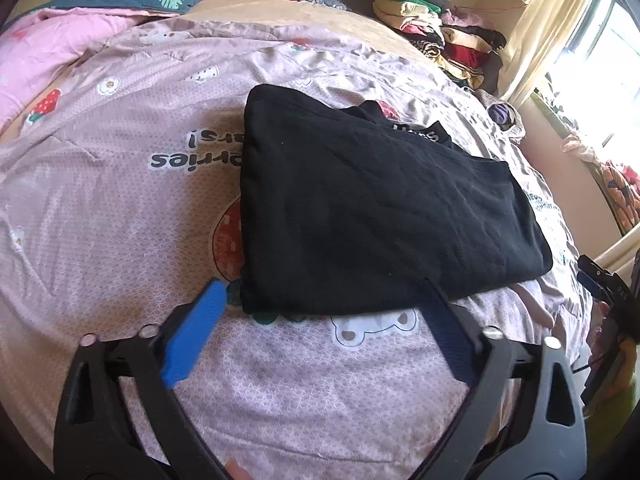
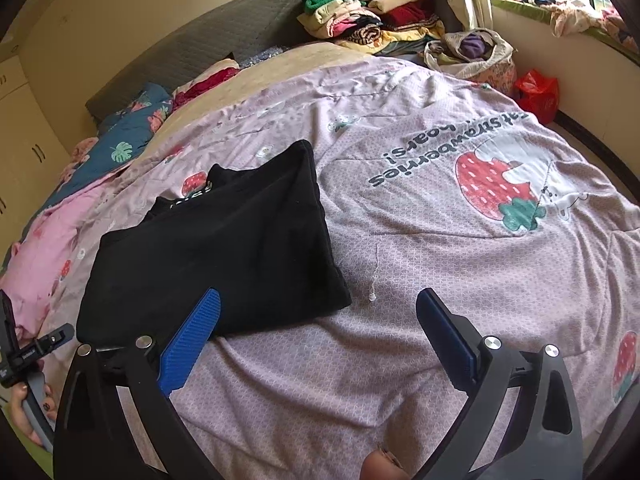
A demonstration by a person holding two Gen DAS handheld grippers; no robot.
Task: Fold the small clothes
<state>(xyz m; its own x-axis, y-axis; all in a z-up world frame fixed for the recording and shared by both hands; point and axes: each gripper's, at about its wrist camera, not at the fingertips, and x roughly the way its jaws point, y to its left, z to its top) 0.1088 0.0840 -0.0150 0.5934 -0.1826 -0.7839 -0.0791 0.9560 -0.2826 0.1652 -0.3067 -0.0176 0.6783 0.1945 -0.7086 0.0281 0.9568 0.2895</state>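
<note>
A black garment (image 1: 372, 204) lies folded into a rough rectangle on the pink strawberry-print bedspread (image 1: 120, 200). It also shows in the right wrist view (image 2: 224, 248), at the left. My left gripper (image 1: 324, 288) is open and empty, its blue-padded fingers straddling the garment's near edge just above the bedspread. My right gripper (image 2: 318, 300) is open and empty, its left finger (image 2: 192, 336) beside the garment's near right corner. The right gripper's tip shows at the far right of the left wrist view (image 1: 600, 280).
A pile of folded clothes (image 2: 368, 20) sits at the bed's far corner by a bag (image 2: 476, 52) and a red plastic bag (image 2: 536, 92). Pink and blue quilts (image 1: 80, 20) lie bunched at the head. A window (image 1: 600, 60) and sill are on the right.
</note>
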